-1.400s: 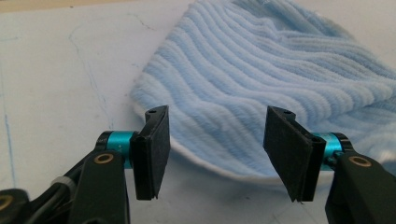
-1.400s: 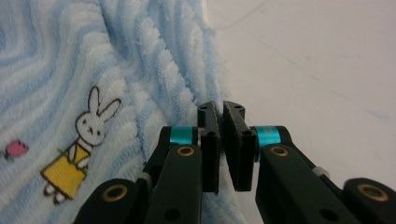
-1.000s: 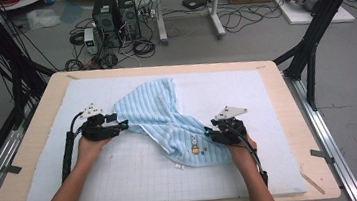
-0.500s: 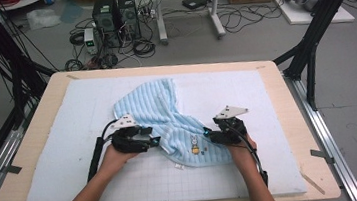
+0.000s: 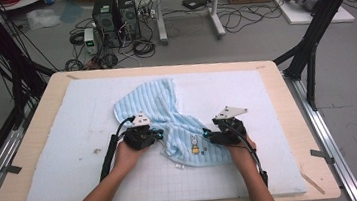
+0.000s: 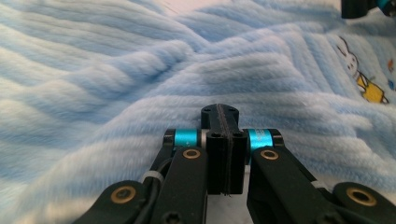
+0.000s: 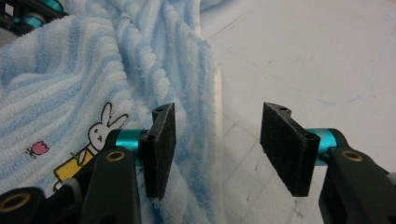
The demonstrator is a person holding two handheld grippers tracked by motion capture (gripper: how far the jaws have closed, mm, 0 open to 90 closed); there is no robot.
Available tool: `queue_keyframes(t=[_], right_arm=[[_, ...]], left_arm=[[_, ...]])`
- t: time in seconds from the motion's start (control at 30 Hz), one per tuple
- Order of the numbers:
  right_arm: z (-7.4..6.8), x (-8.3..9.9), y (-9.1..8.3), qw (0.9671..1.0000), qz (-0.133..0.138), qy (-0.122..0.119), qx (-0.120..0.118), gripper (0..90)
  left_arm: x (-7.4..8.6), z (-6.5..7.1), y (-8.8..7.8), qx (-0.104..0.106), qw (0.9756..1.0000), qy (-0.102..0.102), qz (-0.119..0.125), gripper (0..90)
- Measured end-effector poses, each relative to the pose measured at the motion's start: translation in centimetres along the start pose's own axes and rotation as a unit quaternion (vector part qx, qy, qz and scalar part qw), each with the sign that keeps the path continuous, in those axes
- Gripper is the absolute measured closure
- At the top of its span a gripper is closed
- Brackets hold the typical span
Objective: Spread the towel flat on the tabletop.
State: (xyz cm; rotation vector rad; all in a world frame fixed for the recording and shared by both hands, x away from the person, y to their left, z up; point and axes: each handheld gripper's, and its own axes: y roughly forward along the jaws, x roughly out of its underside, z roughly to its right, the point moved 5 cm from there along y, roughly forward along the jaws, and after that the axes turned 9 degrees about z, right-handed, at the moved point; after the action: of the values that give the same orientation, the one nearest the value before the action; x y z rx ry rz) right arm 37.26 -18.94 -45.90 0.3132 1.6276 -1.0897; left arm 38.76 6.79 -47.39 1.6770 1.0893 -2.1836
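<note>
- The towel (image 5: 160, 110) is light blue with paler fluffy ribs running across it, kind of corduroy-looking up close.
- It's got a little white bunny print (image 5: 194, 141) in a yellow outfit, plus a tiny pink flower (image 7: 38, 147) beside it.
- The mat (image 5: 70, 137) under it is pale, almost white, with a faint grid.
- The desk (image 5: 35, 140) edge is light wood.
- Both hand-held grippers, the left hand-held gripper (image 5: 156, 135) and the right hand-held gripper (image 5: 208, 136), are black with bright teal bits and brass-coloured screws, with a grey plate on top.
</note>
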Motion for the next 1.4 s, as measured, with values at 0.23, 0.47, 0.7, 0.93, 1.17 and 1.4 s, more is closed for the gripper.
queue_keyframes(t=[0.23, 0.47, 0.7, 0.93, 1.17, 1.4], right_arm=[[0.1, -0.1, -0.2, 1.0, 0.004, -0.002, -0.001, 45.2], [-1.4, -0.5, 0.4, 0.9992, 0.019, -0.001, -0.035, 46.8], [-2.8, -0.2, 1.6, 0.9987, -0.003, -0.02, -0.048, 48.1], [-2.0, -0.2, 1.2, 0.9992, 0.002, -0.003, -0.041, 46.7], [-2.2, 0.0, 0.4, 0.9995, 0.007, -0.003, -0.029, 44.7], [-2.7, 0.5, -1.5, 0.9996, 0.026, -0.006, -0.007, 43.7]], left_arm=[[-0.6, -3.1, -1.5, -0.047, 0.9971, -0.049, 0.037, 89.6], [-2.3, -6.4, -3.6, -0.103, 0.988, -0.073, 0.088, 89.7], [-1.1, -10.5, -4.9, -0.15, 0.9786, -0.123, 0.068, 89.7], [-0.6, -8.2, -5.3, -0.082, 0.9891, -0.092, 0.081, 66.8], [0.4, -6.1, -5.9, -0.048, 0.9927, -0.083, 0.073, 44.1], [1.6, -2.1, -4.8, 0.018, 0.997, -0.067, 0.033, 45.9]])
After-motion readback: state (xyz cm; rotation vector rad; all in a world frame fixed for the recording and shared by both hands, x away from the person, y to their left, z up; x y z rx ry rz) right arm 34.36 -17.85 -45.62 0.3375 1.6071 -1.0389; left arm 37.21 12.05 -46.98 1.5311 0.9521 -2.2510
